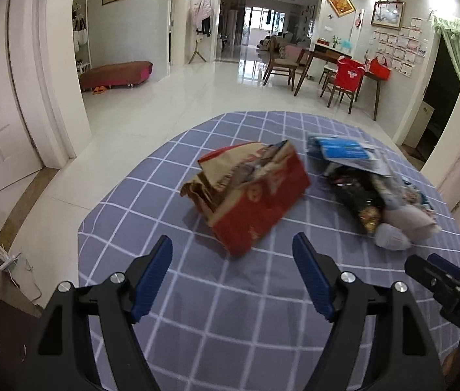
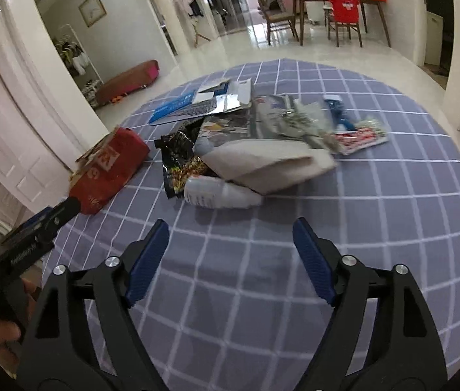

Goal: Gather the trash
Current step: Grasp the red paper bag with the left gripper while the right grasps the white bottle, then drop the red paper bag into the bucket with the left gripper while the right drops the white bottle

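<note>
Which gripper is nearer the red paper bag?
Left. The left gripper faces the red paper bag just beyond its open jaws; the right gripper sits off to the bag's right, facing the trash pile.

One red paper bag (image 1: 256,195), one white bottle (image 2: 220,192), one black snack wrapper (image 2: 177,163) and two grippers (image 1: 233,257) (image 2: 230,244).

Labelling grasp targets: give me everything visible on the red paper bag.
The red paper bag lies on its side on the blue checked cloth, left of the trash pile and apart from it. It looks like crumpled paper, red outside with pale printed markings, brown inside. Its torn, open mouth faces up and away, with something dark inside, too blurred to identify. Only the cloth touches it; the left gripper, jaws open, hovers short of it.
</note>
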A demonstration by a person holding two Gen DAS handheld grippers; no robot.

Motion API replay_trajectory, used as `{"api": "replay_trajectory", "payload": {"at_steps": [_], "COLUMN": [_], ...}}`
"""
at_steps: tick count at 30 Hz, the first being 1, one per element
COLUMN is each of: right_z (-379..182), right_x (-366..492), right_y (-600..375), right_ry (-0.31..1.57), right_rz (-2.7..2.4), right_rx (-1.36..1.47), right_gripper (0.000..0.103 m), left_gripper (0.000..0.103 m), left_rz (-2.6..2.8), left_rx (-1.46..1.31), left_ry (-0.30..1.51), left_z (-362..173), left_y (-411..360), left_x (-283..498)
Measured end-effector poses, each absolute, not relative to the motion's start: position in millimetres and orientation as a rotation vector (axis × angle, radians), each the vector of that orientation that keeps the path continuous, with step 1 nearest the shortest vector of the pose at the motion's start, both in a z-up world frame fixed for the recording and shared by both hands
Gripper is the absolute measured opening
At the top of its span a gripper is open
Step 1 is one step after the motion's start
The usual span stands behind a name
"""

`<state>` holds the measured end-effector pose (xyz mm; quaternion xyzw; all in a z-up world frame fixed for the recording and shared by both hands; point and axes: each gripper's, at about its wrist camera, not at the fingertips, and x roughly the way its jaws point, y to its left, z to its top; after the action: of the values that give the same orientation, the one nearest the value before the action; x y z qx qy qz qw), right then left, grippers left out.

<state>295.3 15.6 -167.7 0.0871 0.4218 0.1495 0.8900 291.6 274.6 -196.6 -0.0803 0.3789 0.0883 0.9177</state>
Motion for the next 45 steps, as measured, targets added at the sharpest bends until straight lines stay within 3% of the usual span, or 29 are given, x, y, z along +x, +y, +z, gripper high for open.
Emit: {"api": "replay_trajectory", "payload": {"at_steps": [10,11,12,13,15,16,18,32,45], "right_z": [-179.0,-178.9,-178.7,-179.0,-179.8,-180.2,-179.8,-139.7,-113.3], "right_x": [329.2,329.4,330.3,330.7,329.8,327.2,321.5,235.7,114.4], "right_y": [36.2,37.0,38.6,40.7,42.2,39.1,33.0,-56.2,-233.7], "right_ry": [0.893,0.892,0.888,0.887,0.886,0.885,0.884,0.786,0.612], "right_rz": [0.209,0.196,0.202,0.200,0.216,0.220,0.237,0.316,0.088], "right_rx": [0.138,0.127,0.126,0.122,0.113,0.120,0.150,0.319,0.422], "right_gripper": [0.082,0.074,0.067,0.060,0.060,0.060,0.060,0.060,0.060], "left_gripper": [0.071,0.064,0.046,0.036,0.025,0.009,0.005,0.002,0.002], "left_rz": [0.137,0.132,0.130,0.128,0.111,0.109,0.105,0.020,-0.363], "left_rx": [-0.164,-0.158,-0.148,-0.145,-0.167,-0.174,-0.191,-0.205,-0.079], "left_ry": [0.781,0.783,0.800,0.811,0.798,0.793,0.768,0.595,0.601], "left_z": [-201.0,-201.3,-202.1,-202.3,-199.3,-197.6,-190.7,-127.8,-127.6], "left_y": [290.4,290.0,289.2,285.5,286.8,285.3,281.1,197.3,-21.7], "left_x": [324.5,326.5,329.6,332.9,330.5,330.1,321.1,231.2,183.5]}}
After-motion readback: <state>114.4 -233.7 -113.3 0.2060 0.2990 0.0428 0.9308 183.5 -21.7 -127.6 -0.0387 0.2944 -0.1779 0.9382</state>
